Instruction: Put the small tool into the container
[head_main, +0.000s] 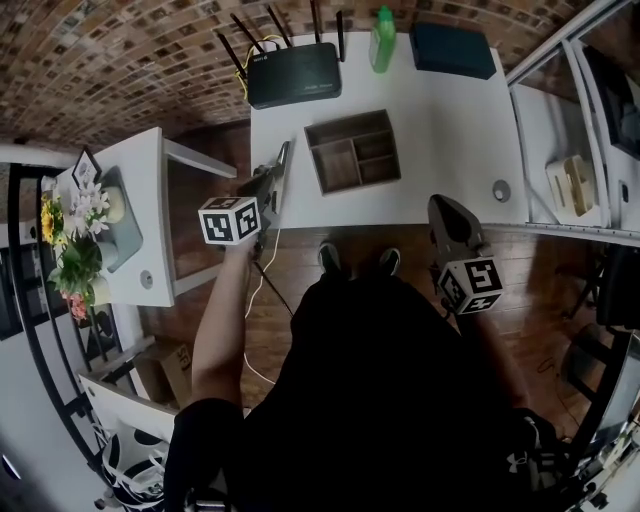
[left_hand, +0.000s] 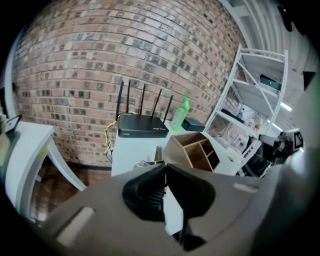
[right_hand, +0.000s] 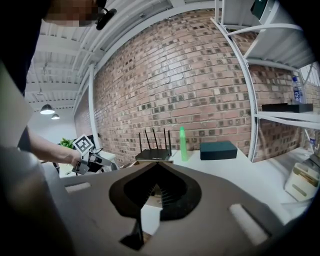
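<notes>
Two grippers are up, both closed. Nearest, the right gripper (head_main: 441, 205) hangs over the wooden floor (head_main: 300, 250), just short of the table's near edge. Its jaws are pressed tip to tip with nothing between them.

The left gripper (head_main: 268, 190) is over the left side of the white table (head_main: 450, 130), its jaws pinched on the small tool (head_main: 285, 158). The tool is a slim, flat, grey-brown strip that sticks out past the tips; its finer shape cannot be made out. It is in the air just left of the container (head_main: 347, 119), not touching it and not inside. The container is an open wooden box split into several compartments.

Farther back on the table stand a black router (head_main: 294, 75) with raised antennas, a green bottle (head_main: 382, 40) and a dark teal box (head_main: 452, 50). Behind them is a brick wall (left_hand: 125, 50). A white shelf rack (left_hand: 255, 85) stands to the right, and a white side table (head_main: 150, 200) with flowers (head_main: 75, 235) to the left.
</notes>
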